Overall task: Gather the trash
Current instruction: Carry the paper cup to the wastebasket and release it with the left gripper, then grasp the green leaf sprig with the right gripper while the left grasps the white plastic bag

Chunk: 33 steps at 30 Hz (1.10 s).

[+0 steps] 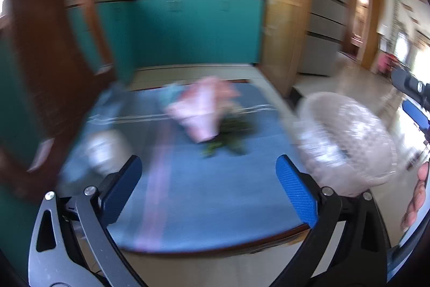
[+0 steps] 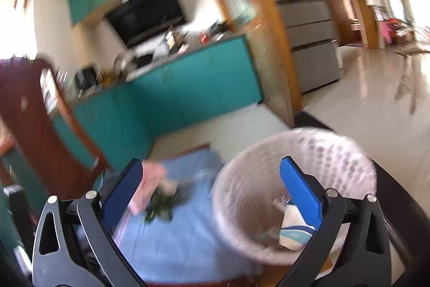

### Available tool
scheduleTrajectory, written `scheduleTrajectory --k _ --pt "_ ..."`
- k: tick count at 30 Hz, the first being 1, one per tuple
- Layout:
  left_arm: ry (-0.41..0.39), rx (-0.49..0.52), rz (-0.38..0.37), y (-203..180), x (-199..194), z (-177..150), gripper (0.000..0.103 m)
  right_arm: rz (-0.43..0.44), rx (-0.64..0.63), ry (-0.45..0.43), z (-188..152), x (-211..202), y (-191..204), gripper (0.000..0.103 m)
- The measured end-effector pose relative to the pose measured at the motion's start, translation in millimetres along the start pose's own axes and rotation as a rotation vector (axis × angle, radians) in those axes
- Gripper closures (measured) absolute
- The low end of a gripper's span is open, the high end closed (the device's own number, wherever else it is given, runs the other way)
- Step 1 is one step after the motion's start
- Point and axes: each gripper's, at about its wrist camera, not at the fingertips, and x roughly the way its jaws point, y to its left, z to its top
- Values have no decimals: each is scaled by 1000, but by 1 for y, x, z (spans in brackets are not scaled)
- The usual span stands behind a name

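Note:
A blue-clothed table (image 1: pixel 201 206) carries a pink-wrapped bouquet (image 1: pixel 204 109) with green leaves (image 1: pixel 228 136) at its end. A blurred white crumpled thing (image 1: pixel 102 149) lies on the table's left side. My left gripper (image 1: pixel 212 187) hovers open over the near part of the cloth with nothing between its fingers. A white perforated waste basket (image 1: pixel 346 125) stands at the table's right edge. In the right wrist view the basket (image 2: pixel 242 195) holds a white and blue carton (image 2: pixel 293 230). My right gripper (image 2: pixel 212 191) is open, with its right finger over the basket's mouth.
A brown wooden panel (image 1: pixel 48 71) rises at the left of the table. Teal cabinets (image 1: pixel 188 28) with a cluttered counter stand behind it. A grey fridge (image 1: pixel 322 26) and tiled floor (image 2: pixel 376 104) lie to the right. A person's hand (image 1: pixel 419 192) shows at the right edge.

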Motion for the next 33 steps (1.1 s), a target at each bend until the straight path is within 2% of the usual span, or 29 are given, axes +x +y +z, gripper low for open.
scheduleTrajectory --k 3,6,10,15,26,33 --pt "34 -57 84 40 -4 -13 4 55 -124 105 -20 15 33 4" --pt "61 -104 112 64 -3 -24 4 100 -231 186 -40 25 59 4" --pt "80 -124 105 74 3 -28 4 140 -282 273 -60 34 80 4" --pt "65 -136 65 70 -1 -24 4 141 -282 257 -66 32 85 4" --pt "76 -141 65 72 0 -25 4 116 -267 274 -68 40 80 4" --pt "90 -141 91 72 7 -24 4 101 -277 287 -72 47 79 4"
